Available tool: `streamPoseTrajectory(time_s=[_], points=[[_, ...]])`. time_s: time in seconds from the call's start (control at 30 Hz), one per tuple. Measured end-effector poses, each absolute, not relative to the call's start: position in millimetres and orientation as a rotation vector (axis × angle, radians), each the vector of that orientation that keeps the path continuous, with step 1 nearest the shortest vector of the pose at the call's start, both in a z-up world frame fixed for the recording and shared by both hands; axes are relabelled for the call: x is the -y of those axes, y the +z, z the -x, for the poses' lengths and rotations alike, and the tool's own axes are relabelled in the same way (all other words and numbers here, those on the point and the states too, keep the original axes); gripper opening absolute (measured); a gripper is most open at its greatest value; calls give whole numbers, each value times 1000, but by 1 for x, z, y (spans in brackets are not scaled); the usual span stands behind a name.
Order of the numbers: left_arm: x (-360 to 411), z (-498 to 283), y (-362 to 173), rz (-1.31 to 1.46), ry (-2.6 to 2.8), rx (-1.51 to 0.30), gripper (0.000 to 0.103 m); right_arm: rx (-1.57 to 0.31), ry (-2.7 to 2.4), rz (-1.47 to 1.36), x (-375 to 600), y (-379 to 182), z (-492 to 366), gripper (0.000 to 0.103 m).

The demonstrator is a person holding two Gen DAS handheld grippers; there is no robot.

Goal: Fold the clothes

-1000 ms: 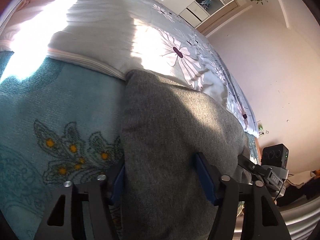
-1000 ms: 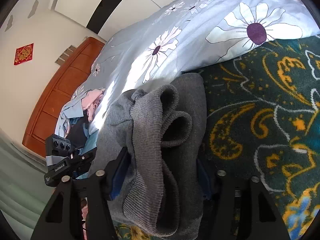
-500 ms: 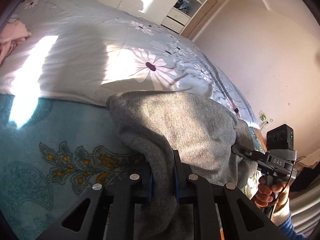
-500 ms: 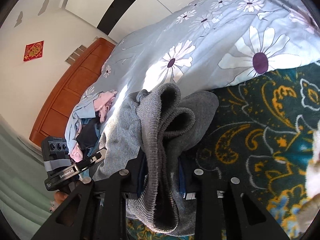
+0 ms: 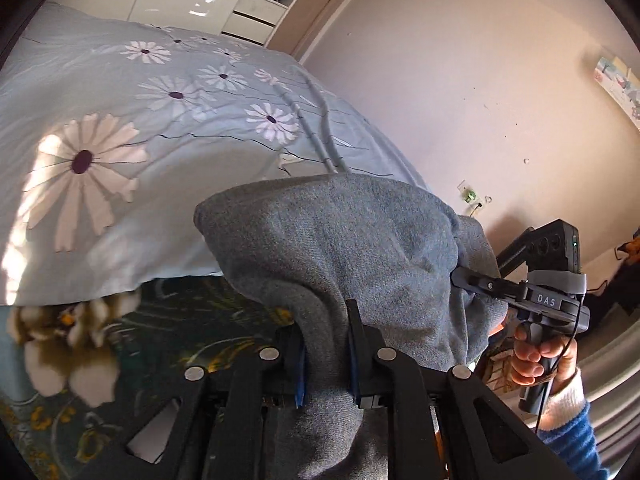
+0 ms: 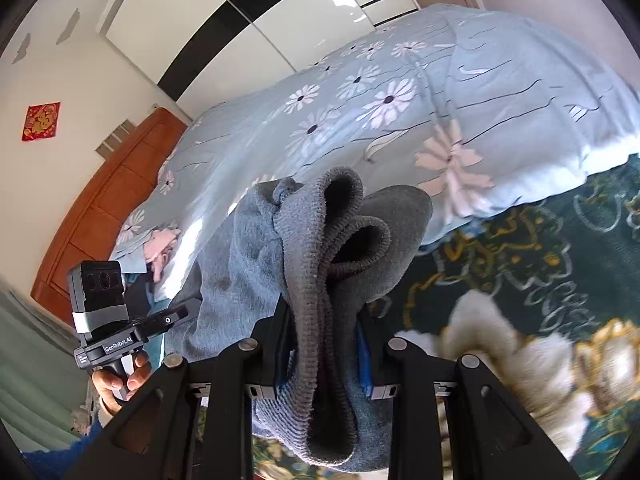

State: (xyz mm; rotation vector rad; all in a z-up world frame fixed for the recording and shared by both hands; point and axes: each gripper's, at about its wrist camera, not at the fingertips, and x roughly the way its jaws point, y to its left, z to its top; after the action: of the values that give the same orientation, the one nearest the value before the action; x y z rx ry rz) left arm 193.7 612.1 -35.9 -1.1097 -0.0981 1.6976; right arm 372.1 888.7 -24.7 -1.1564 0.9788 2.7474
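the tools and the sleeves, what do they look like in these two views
Both tools are black, with skeleton-frame arms, silver rivets and blue pads on the fingers. The right tool has a grey band, a boxy black camera block, "DAS" lettering and a thin black cable. The left tool reads "GenRoboAI". The right hand wears a blue sleeve with a white cuff.
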Motion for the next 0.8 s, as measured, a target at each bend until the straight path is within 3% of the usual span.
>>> streamPoseTrajectory(time_s=[0.17, 0.4, 0.53, 0.67, 0.8], points=[[-682, -214, -43, 1113, 1634, 53, 17, -967, 2695, 1194, -959, -24, -399, 29], [-737, -228, -88, 1187, 1614, -28, 17, -1145, 2547, 1181, -1003, -85, -415, 30], [-738, -225, -117, 1263, 1587, 22, 19, -1235, 2464, 1169, -1026, -118, -425, 32], [-737, -225, -111, 1256, 1580, 9, 21, -1237, 2478, 1135, -1026, -113, -433, 32], [-725, -223, -100, 1248, 1586, -4, 23, -1130, 2465, 1157, -1018, -93, -441, 41]])
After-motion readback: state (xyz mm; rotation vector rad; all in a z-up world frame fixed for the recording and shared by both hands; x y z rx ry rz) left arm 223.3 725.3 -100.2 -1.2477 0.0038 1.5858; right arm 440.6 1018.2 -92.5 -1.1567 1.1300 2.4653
